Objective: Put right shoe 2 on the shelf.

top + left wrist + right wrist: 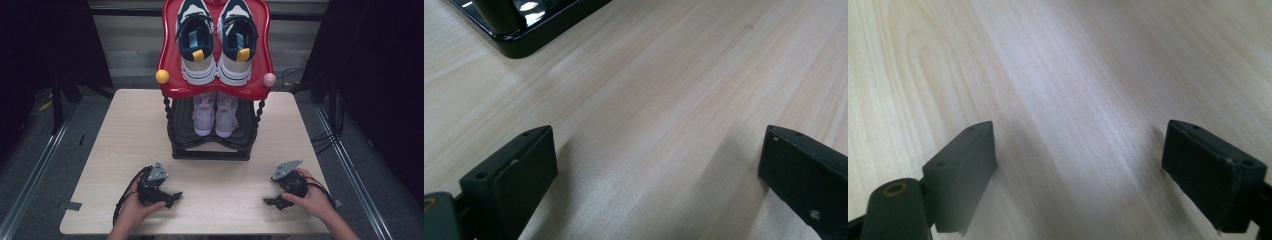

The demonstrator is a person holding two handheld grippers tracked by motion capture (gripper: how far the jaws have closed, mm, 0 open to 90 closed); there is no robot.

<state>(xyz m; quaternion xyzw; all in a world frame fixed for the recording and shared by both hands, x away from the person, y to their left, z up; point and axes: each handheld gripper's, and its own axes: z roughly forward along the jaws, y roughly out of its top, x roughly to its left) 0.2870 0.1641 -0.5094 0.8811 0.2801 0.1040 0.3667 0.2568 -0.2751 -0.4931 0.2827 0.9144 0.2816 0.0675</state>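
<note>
The table (130, 135) carries a two-tier shoe rack (215, 75) at its far middle, shoes on both shelves. Near the front edge, each hand lies low, holding the left gripper (172, 197) and right gripper (272, 201), jaws spread, empty, pointing inward.

Bare table (220, 210) lies between my left gripper (172, 197) at seven o'clock and my right gripper (270, 202) at five, so either can cross. At twelve the rack (210, 150) blocks the middle, its red top shelf (172, 85) overhanging. Open tabletop runs past it at ten and two.
</note>
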